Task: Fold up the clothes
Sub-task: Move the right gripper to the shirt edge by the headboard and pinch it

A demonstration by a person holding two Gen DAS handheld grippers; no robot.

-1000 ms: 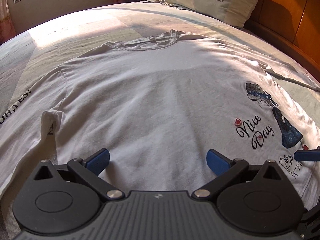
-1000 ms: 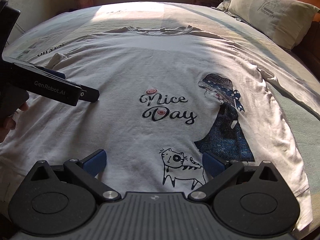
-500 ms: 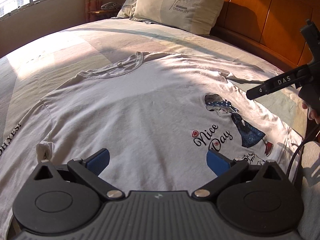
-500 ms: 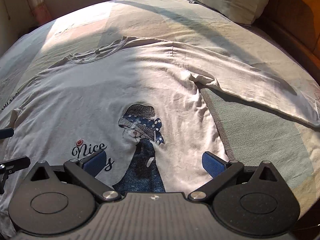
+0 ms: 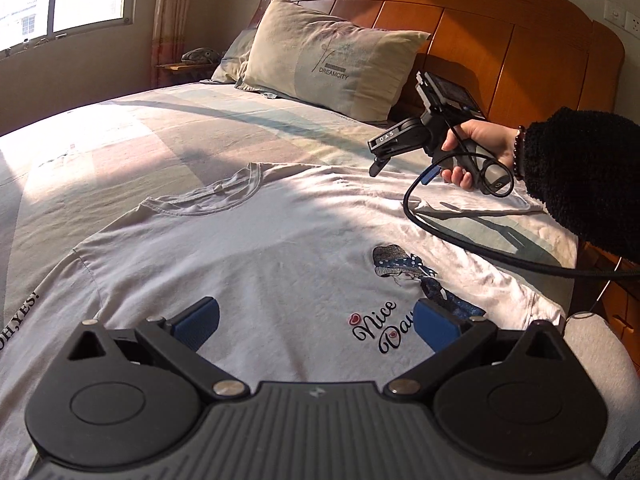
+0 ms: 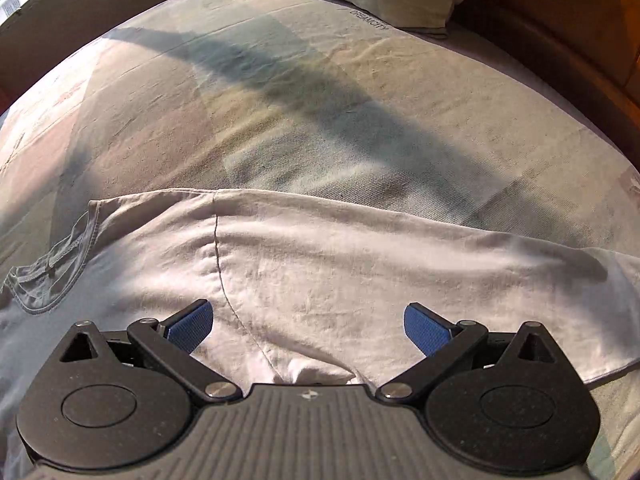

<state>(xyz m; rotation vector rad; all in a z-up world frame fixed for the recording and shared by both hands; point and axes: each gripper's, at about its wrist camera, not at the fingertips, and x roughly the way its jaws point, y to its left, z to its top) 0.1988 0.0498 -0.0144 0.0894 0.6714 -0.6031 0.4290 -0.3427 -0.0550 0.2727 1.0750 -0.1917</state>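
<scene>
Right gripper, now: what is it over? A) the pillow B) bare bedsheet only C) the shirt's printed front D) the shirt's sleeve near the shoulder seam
D: the right wrist view shows the right gripper open above the sleeve of the shirt, with the shoulder seam running between its blue pads and the collar off to the left.

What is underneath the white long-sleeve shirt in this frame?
The white shirt lies flat on the patchwork bedsheet, which shows all around it. Whatever sheet area or item sits directly beneath the fabric is covered.
</scene>
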